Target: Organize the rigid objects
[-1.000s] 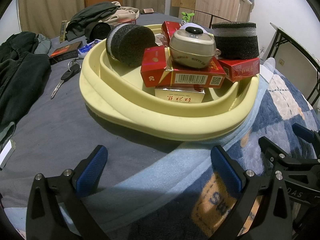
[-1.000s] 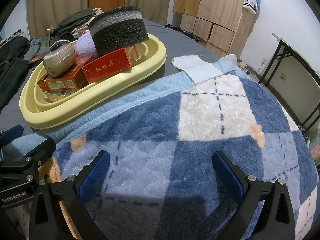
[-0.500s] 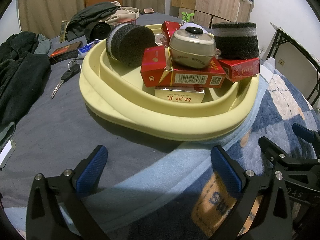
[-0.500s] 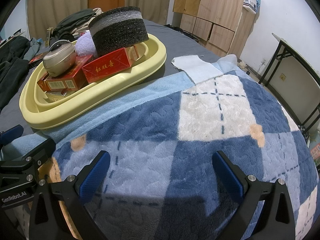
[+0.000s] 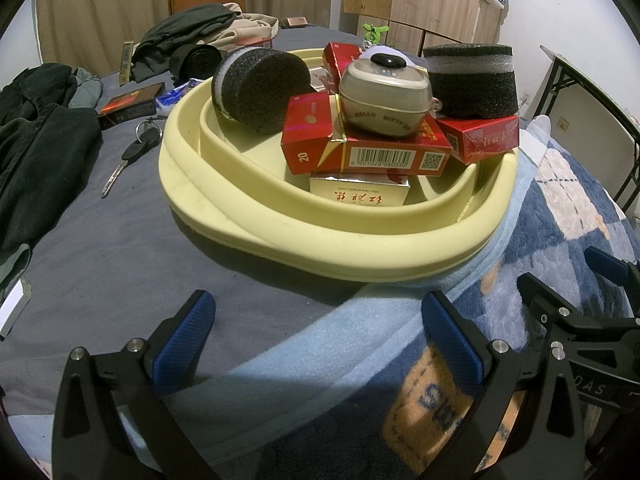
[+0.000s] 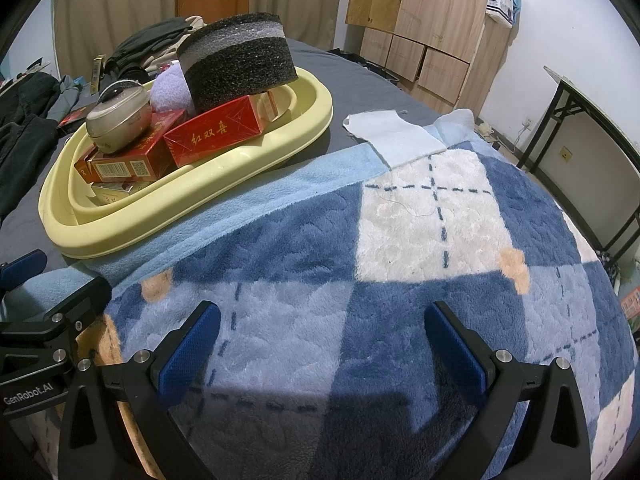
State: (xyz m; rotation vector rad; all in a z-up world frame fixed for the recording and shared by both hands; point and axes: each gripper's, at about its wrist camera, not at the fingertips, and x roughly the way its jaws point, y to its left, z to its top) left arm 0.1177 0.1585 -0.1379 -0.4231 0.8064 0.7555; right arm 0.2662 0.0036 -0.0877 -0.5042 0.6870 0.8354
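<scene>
A pale yellow tray (image 5: 320, 256) (image 6: 120, 232) on the bed holds red cigarette boxes (image 5: 372, 152) (image 6: 216, 132), a beige rounded case (image 5: 384, 96) (image 6: 120, 116), two dark foam discs (image 5: 260, 84) (image 5: 472, 80) (image 6: 236, 64) and a lilac ball (image 6: 170, 88). My left gripper (image 5: 316, 336) is open and empty, a little short of the tray's near rim. My right gripper (image 6: 320, 340) is open and empty over the checked blanket (image 6: 400, 240), to the right of the tray.
A key (image 5: 128, 156), a dark box (image 5: 128, 106) and dark clothes (image 5: 36, 152) lie left of the tray. A white cloth (image 6: 392, 136) lies past the blanket. Wooden cabinets (image 6: 432, 20) and a folding table (image 6: 592, 128) stand at the right.
</scene>
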